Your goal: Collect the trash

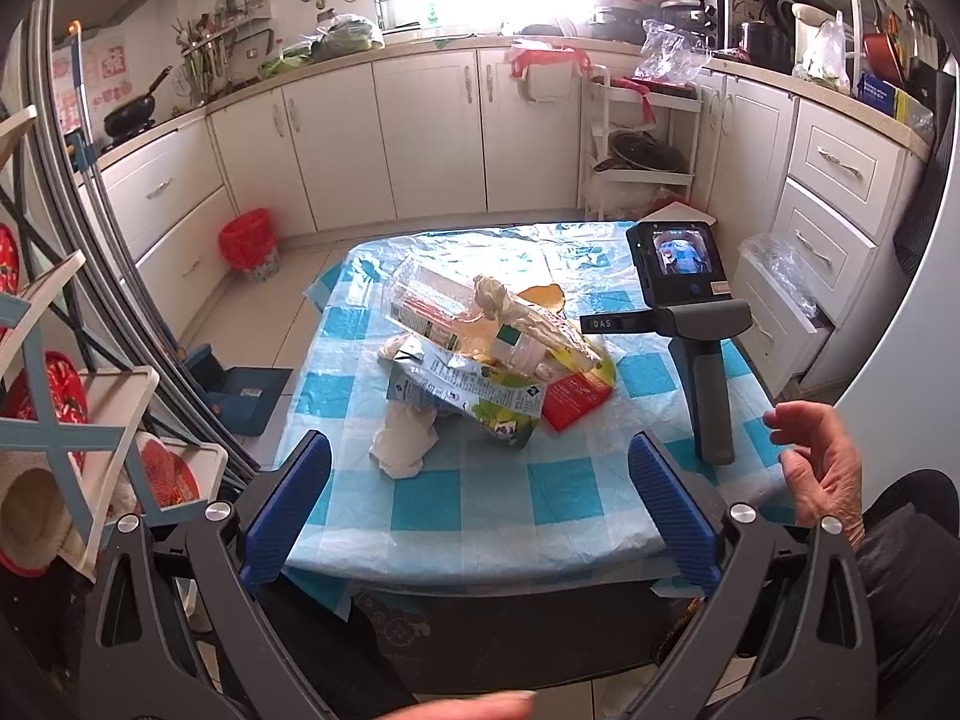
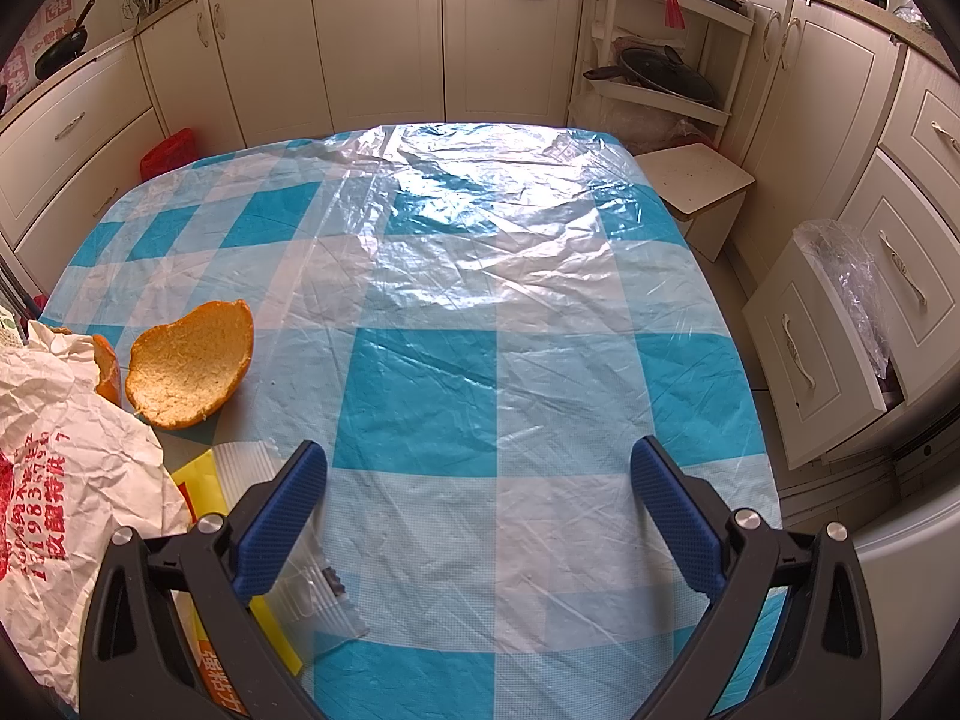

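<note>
Through my left wrist camera, I am holding my left claw (image 1: pixel 480 504) with its blue ribbed pads spread wide apart and nothing between them, just above the near edge of the surface (image 1: pixel 504 510) covered in blue-and-white checked plastic sheeting. Beyond the claw, the heap of trash (image 1: pixel 492 354) is lying in the middle of the surface: a clear crumpled plastic box (image 1: pixel 429 300) on top, a crumpled white paper wrapper (image 1: pixel 528 315) beside it, a blue-and-green printed packet (image 1: pixel 474 396), a red carton (image 1: pixel 579 399) to the heap's right and a wad of white tissue (image 1: pixel 405 441) on its near side. Right of the heap, the other grey handheld device with a small lit screen (image 1: pixel 681 267) is standing on the surface, and my bare right hand (image 1: pixel 822 468) is hovering near its handle, not touching it.

Through my right wrist camera, my right claw (image 2: pixel 480 516) is gaping just as wide, empty, over the checked sheeting. Left of it, a curved orange peel (image 2: pixel 192 372) is lying touching a crumpled white paper bag with red print (image 2: pixel 72 480), with a yellow packet (image 2: pixel 204 480) beside them.
</note>
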`<state>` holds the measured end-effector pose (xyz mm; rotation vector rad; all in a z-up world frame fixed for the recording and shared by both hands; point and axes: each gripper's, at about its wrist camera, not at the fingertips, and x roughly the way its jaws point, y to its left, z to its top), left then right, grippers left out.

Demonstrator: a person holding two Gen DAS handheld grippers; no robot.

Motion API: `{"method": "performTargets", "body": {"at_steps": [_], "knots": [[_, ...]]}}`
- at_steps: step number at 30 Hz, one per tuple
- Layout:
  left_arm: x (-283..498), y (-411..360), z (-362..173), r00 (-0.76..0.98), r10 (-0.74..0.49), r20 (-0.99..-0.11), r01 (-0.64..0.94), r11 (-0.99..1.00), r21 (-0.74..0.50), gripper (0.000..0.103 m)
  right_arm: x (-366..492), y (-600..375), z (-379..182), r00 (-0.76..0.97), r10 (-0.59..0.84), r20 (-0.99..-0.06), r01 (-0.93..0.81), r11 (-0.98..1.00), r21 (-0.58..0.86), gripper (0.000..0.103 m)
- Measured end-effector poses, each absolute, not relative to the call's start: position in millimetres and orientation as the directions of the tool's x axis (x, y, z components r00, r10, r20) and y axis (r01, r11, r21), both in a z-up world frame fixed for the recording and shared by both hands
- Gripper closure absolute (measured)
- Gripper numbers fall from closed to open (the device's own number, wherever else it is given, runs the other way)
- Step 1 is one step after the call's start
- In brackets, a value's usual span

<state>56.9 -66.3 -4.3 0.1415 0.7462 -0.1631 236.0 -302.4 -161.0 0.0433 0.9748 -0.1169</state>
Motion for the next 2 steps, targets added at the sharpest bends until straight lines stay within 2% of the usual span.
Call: {"method": "performTargets", "body": {"at_steps": [2], "knots": [[53.6,-62.7,-4.1,0.715,-0.104,-0.692,0.198,0.979,0.058,0.008,236.1,-302.5,-160.9,0.556,-0.080,-0.828,0.119,0.993,-0.016,0.006]]}}
